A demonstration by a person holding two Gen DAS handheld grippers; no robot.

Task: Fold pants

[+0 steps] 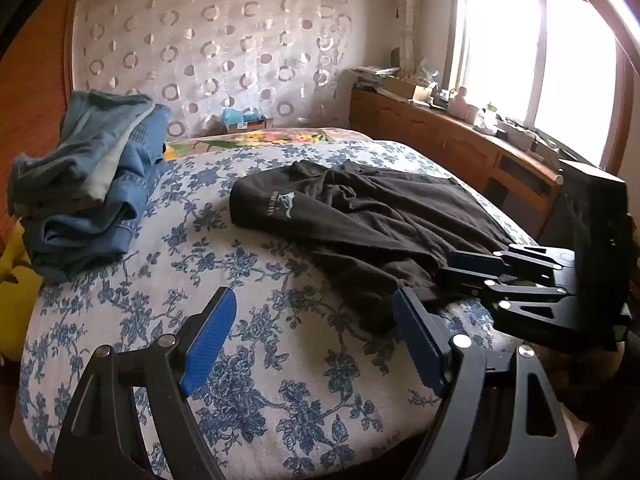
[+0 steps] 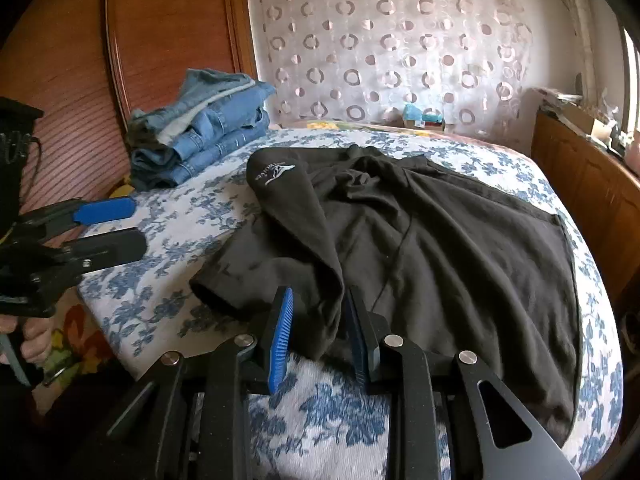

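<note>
Right wrist view: black pants [image 2: 440, 240] lie rumpled at frame centre on the bed [image 2: 168, 304]. Right gripper [image 2: 320, 332] jaws straddle a fold, not yet closed; left gripper [image 1: 316, 340] jaws wide, empty. Close fully on fabric before lifting.

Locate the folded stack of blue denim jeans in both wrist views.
Left wrist: folded stack of blue denim jeans sits at the left edge, on the bed's far left corner.
Right wrist: same stack is upper left, against the wooden panel.
Shared landmark: white logo on the black pants.
</note>
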